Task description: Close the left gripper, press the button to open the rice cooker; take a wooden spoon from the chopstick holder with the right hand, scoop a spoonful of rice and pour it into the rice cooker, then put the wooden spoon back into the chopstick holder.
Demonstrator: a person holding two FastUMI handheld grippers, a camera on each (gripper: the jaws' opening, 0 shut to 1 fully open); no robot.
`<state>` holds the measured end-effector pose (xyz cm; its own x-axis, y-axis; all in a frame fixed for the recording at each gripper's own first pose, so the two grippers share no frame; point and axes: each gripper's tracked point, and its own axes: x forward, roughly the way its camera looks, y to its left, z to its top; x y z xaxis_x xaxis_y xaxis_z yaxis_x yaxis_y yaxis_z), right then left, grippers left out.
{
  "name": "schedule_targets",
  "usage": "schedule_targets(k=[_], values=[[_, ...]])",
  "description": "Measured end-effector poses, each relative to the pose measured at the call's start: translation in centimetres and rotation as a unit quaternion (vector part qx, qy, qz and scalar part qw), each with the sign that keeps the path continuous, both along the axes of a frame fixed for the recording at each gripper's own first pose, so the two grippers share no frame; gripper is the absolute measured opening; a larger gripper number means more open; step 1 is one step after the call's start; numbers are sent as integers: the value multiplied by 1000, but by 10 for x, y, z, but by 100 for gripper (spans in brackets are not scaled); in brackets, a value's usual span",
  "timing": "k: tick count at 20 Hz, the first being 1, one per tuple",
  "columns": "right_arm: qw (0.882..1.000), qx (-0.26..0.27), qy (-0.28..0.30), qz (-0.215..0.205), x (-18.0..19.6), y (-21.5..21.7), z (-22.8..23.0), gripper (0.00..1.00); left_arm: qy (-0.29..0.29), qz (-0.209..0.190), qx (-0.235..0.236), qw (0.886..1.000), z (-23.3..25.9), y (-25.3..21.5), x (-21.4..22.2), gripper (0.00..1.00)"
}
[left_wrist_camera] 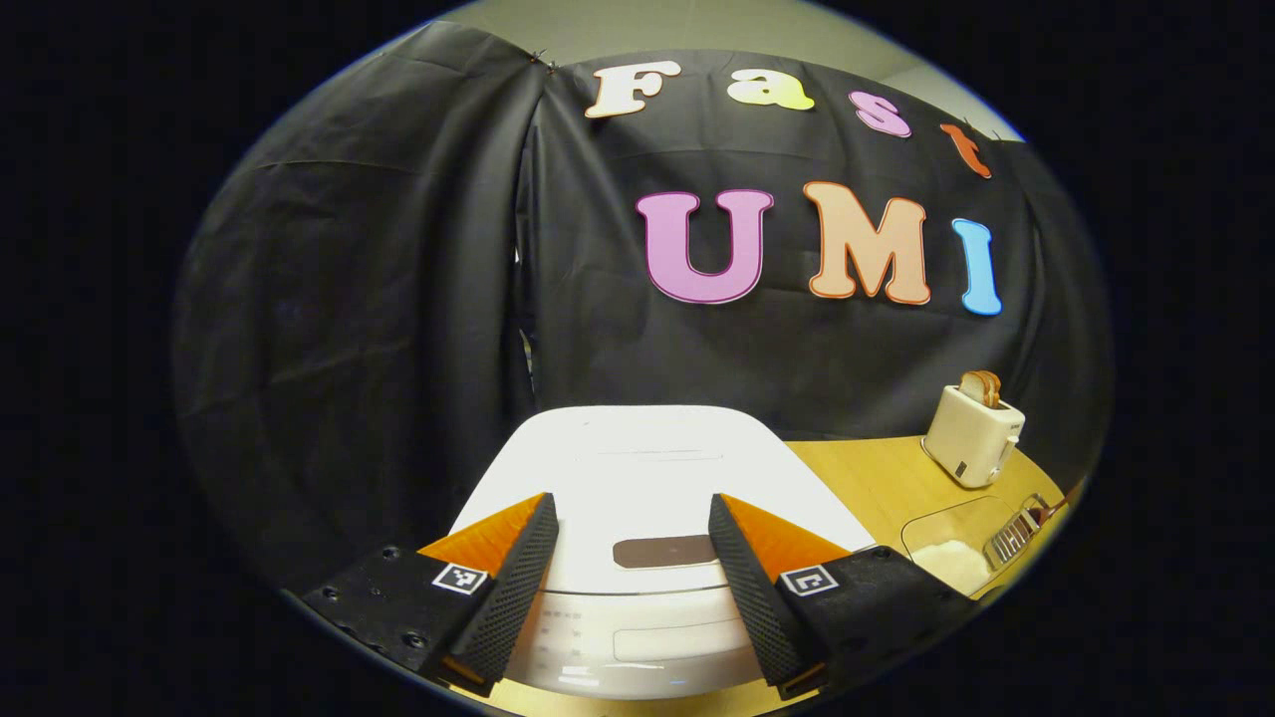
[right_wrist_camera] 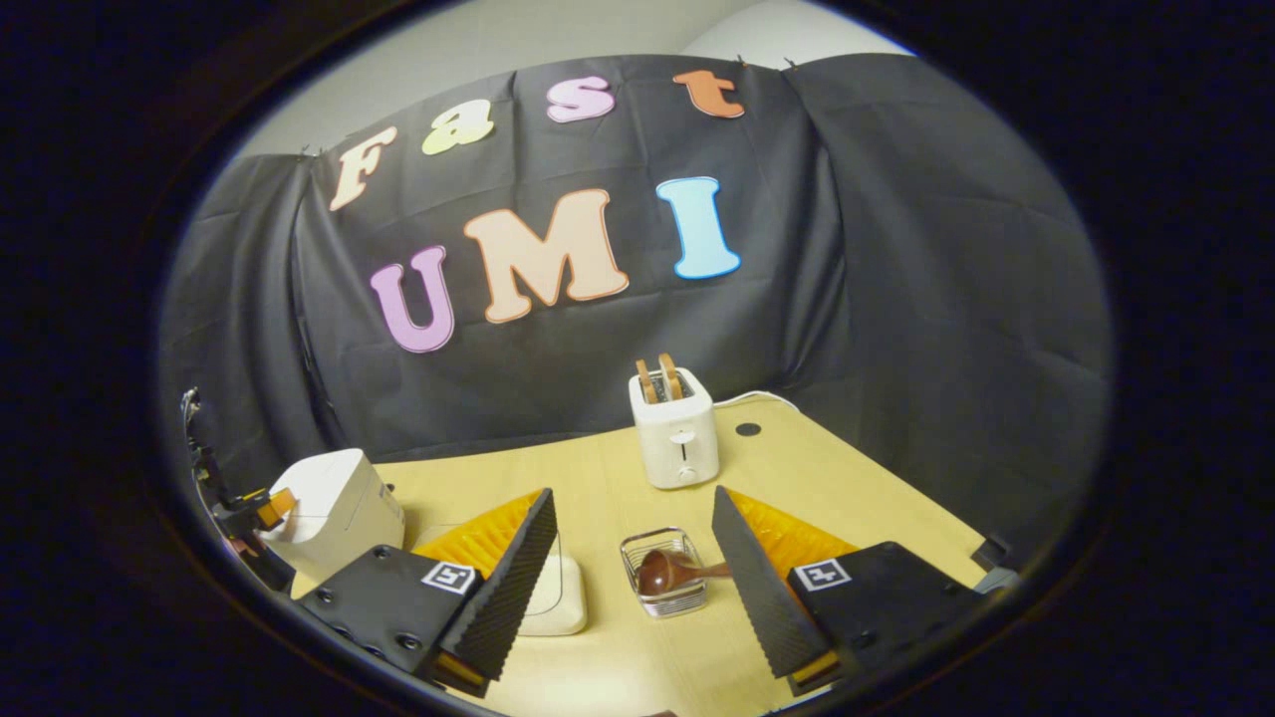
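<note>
The white rice cooker (left_wrist_camera: 637, 468) stands right in front of my left gripper (left_wrist_camera: 631, 503), lid down, with a dark oval button (left_wrist_camera: 665, 551) on its front. The left gripper is open, its fingers spread above the lid on either side of the button. In the right gripper view the rice cooker (right_wrist_camera: 334, 508) is at the far left with the left gripper (right_wrist_camera: 249, 513) beside it. My right gripper (right_wrist_camera: 633, 498) is open and hovers over the table. Below it, a wire chopstick holder (right_wrist_camera: 665, 593) holds the wooden spoon (right_wrist_camera: 659, 570). A clear container of rice (right_wrist_camera: 558, 597) lies half behind one finger.
A white toaster (right_wrist_camera: 675, 428) with two bread slices stands at the back of the wooden table (right_wrist_camera: 857, 498). In the left gripper view the toaster (left_wrist_camera: 971, 433), the rice container (left_wrist_camera: 951, 558) and the chopstick holder (left_wrist_camera: 1014, 538) sit to the right of the cooker.
</note>
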<state>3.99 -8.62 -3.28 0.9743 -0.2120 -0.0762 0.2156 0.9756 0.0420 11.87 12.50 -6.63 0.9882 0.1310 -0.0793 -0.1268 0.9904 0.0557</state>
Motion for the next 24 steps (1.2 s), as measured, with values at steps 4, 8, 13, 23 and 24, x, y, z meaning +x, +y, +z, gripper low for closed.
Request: schedule_targets(k=[4,8,13,23,24], values=[[1000,-4,-13,8,-4,6,13,100,2,0,-22,1000,10,-10,-10,95],[999,-14,-23,22,-7,14,21,100,1,9,17,1000,34,-23,-28,95],[999,-14,-28,40,-13,29,22,100,-5,-19,34,999,54,-61,-58,95],[999,-13,-33,34,-43,37,18,99,34,-140,-45,989,20,-153,-94,93],[999,-12,-34,30,-46,36,19,99,38,-144,-44,988,19,-156,-95,95]])
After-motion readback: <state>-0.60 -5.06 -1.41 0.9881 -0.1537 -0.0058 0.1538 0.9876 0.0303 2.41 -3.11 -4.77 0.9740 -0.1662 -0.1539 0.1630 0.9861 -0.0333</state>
